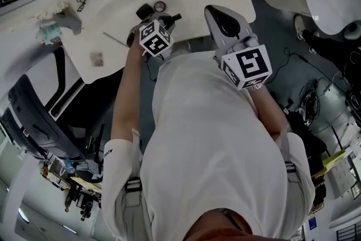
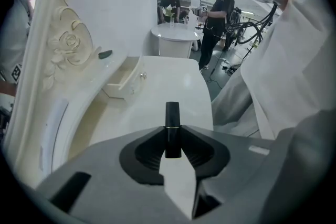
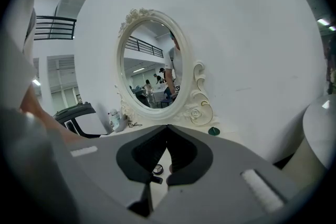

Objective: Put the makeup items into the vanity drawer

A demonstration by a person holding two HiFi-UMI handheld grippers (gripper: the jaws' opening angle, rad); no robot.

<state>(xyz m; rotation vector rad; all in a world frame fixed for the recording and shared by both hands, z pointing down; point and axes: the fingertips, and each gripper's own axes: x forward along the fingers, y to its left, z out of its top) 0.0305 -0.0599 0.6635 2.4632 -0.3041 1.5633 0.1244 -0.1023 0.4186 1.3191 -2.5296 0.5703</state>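
**Item 1. Left tongs** [image 2: 172, 136]: clenched on a black lipstick tube [image 2: 172, 113]. The tube stands upright between the pads. Its top end, marked by a thin pale band, pokes out past the tips. It is held in the air over the cream bench [image 2: 173, 76], on the person's side of the drawer [image 2: 122, 85] and well apart from it.

**Item 2. Right tongs** [image 3: 167, 129]: pressed together, nothing gripped. They are nearer the person than the drawer and point toward the oval mirror [image 3: 149, 63].

**Item 3. Drawer:** small, cream, with a knob on its front. It is pulled open and sits on the bench top.

**Item 4. Round compact** [image 1: 160, 6] and black case [image 1: 145, 11]: both lie on the bench. In the head view they are left of the drawer and nearer the person, just beside the left tongs.

**Item 5. Green piece** [image 3: 213, 131]: small and dark. It sits at the foot of the mirror's carved rose scroll, near the drawer.

**Item 6. Oval mirror:** carved cream frame, upright at the back of the bench, beside the drawer.

**Item 7. Small bottle** [image 3: 114, 120]: on the bench at the side of the mirror away from the drawer, well apart from it.

**Item 8. Round white table** [image 2: 181, 34]: far beyond the drawer, with people standing beside it.
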